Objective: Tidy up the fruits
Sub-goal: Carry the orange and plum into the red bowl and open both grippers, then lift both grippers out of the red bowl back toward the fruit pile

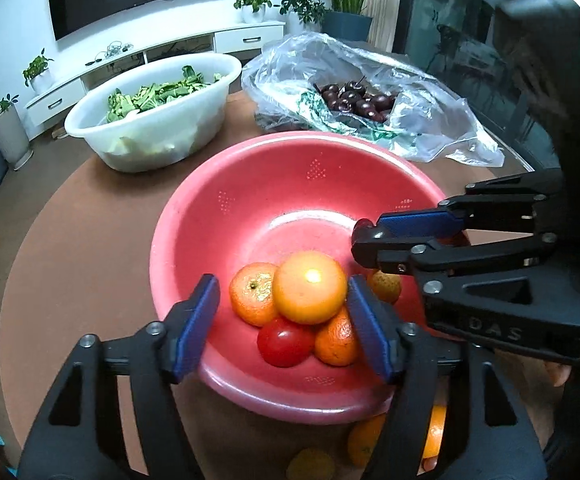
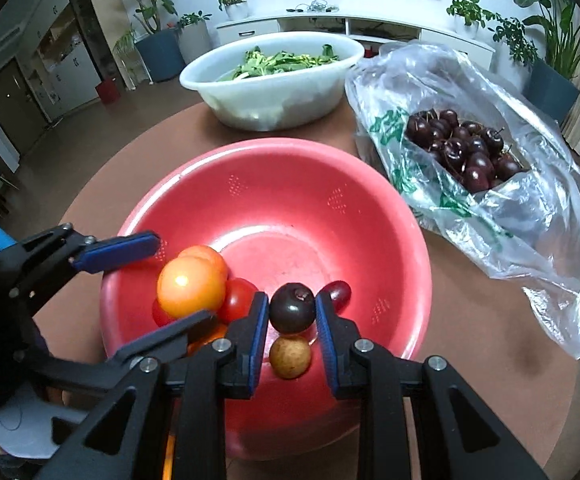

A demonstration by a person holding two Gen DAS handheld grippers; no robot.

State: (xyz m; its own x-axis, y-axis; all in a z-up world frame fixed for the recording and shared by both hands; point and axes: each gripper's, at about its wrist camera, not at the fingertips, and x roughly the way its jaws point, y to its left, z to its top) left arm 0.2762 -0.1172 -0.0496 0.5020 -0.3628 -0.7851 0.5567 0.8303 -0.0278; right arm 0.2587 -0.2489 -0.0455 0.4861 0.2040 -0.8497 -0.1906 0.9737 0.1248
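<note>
A: Left gripper [image 1: 282, 312]?

B: Spread wide over the red basin [image 1: 194, 240], nothing between its pads. Below it the large orange [image 1: 309, 287] tops a pile with two tangerines and a tomato [image 1: 286, 342].

A: Right gripper [image 2: 292, 310]?

B: Closed on a dark cherry [image 2: 292, 307], both blue pads touching it, held above the basin's near side. A small tan fruit [image 2: 290, 357] lies beneath, a red grape [image 2: 337, 293] just beyond.

A: Remaining stock?

B: More cherries [image 2: 464, 150] sit in the plastic bag [image 2: 510, 208] on the worktop [image 1: 90, 216], right of the basin. White tub of greens [image 2: 274, 80] stands behind.
</note>
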